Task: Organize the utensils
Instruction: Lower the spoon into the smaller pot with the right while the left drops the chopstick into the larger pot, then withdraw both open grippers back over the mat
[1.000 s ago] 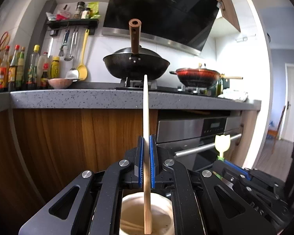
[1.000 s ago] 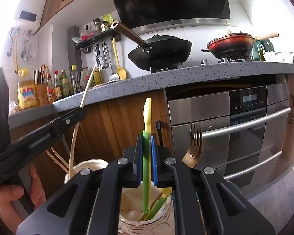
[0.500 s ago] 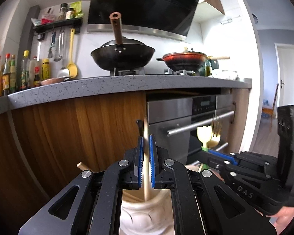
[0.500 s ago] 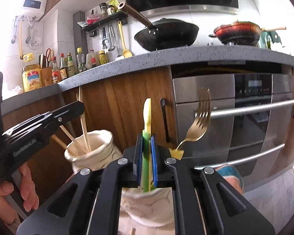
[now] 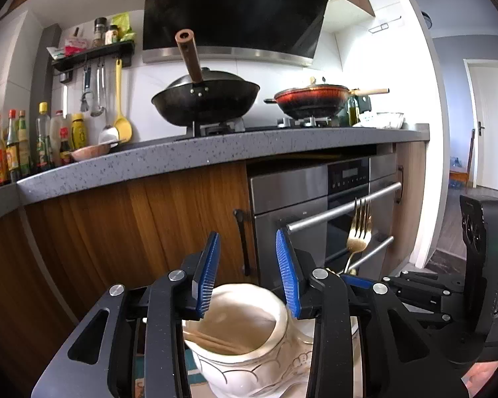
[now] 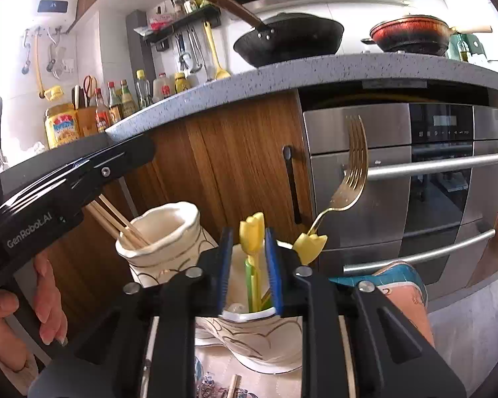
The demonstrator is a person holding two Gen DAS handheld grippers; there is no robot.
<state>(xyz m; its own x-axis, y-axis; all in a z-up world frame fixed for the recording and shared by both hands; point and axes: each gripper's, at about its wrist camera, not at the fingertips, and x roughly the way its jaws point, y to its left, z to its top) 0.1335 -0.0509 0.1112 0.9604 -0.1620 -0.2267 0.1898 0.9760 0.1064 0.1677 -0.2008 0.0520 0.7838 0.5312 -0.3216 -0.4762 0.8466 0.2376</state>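
Between my left gripper's (image 5: pixel 247 273) opening, empty fingers sits the chopstick jar (image 5: pixel 245 341) — chopsticks (image 5: pixel 209 343) inside. Right gripper (image 6: pixel 249 265) opening too — tulip-topped utensil (image 6: pixel 251 237) between its fingers, standing in the second jar (image 6: pixel 249 335).

Black wok (image 5: pixel 205 101), perhaps lidded, on stove (image 5: pixel 215 127)

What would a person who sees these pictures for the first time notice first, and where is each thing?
Probably the gold fork, rising high from the cream holder under the right hand-held gripper, whose jaws are opening around a yellow-tipped green utensil. To its left, the second cream holder has wooden chopsticks leaning in it. Behind, a black wok and a red pan sit on the grey counter.
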